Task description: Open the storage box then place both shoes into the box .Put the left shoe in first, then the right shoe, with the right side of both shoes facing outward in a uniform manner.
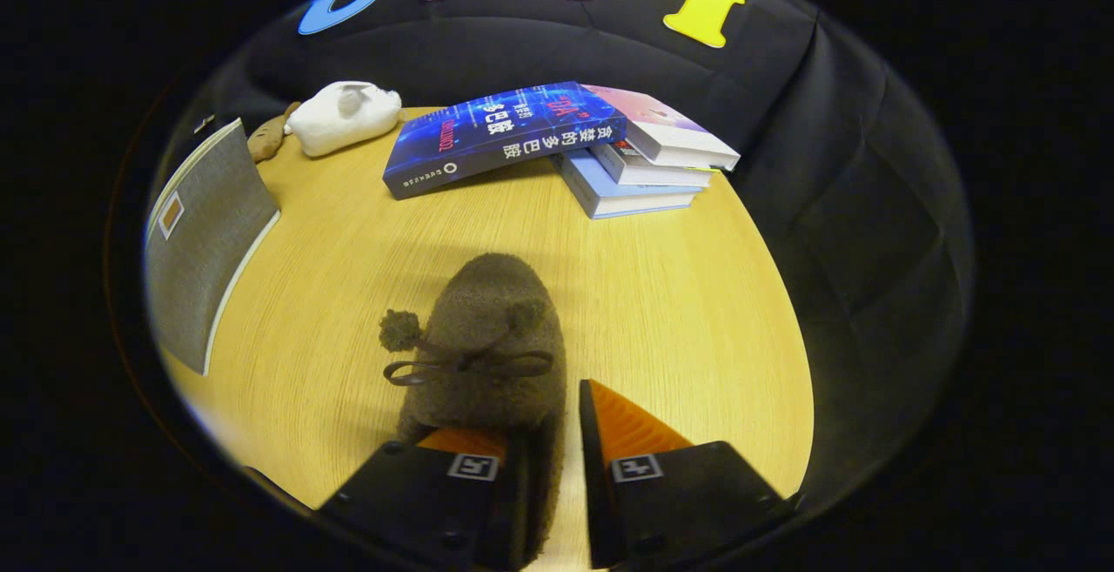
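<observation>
1. Gripper view, the task's thing: a fuzzy brown shoe [492,341] lies on the light wooden table [679,311], in the lower middle of the frame. Its long axis runs almost straight away from the fingers, the rounded toe pointing up the frame toward the books, the heel end down between the fingers. A thin bow with a pompom (on the left side of the upper) crosses it.
2. Gripper [544,459]: the jaws stand part-way apart. The shoe's rear part fills the space beside the left finger and appears to touch it; a strip of bare table shows between the shoe and the right finger [622,428], so I cannot tell that both press on it.
3. Storage box [204,245]: a grey fabric panel with a pale rim stands at the left of the frame, well apart from the shoe.
4. Upper left: a white plush toy [344,117] rests at the far table edge, with a small brown thing [268,137] just beside it (too small to identify).
5. Upper middle: a blue book [500,137] leans on a stack of books [648,167], beyond the shoe's toe.
</observation>
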A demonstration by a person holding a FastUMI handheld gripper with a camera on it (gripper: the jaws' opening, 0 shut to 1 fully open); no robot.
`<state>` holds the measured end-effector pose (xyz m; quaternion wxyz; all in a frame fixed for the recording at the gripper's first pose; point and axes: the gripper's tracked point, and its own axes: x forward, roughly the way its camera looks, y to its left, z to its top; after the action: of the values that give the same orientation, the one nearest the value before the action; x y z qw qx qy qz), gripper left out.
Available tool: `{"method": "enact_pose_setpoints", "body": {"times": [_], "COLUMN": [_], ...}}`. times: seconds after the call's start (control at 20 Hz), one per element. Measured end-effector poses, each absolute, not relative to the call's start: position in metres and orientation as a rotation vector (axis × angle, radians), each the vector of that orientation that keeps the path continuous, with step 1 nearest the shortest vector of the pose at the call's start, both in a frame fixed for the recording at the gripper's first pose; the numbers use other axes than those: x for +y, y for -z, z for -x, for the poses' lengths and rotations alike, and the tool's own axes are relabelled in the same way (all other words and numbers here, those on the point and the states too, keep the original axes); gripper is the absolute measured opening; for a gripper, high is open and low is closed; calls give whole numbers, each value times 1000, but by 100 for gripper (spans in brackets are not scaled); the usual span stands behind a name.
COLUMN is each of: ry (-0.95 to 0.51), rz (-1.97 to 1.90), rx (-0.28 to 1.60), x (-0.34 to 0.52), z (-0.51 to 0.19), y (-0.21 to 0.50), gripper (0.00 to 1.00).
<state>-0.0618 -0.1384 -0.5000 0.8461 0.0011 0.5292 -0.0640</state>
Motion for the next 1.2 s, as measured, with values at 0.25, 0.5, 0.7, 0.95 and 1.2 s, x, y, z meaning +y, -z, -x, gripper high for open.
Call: {"method": "enact_pose_setpoints", "body": {"times": [0.25,0.5,0.7,0.95,1.2], "ry": [165,197,194,147,77], "rz": [-121,-179,-188,-236,-276], "rx": [1094,1018,968,891,871], "x": [-127,-125,-112,-52,39], "z": [62,52,37,0,-40], "y": [486,435,386,317,272], "gripper": [5,5,5,5,5]}}
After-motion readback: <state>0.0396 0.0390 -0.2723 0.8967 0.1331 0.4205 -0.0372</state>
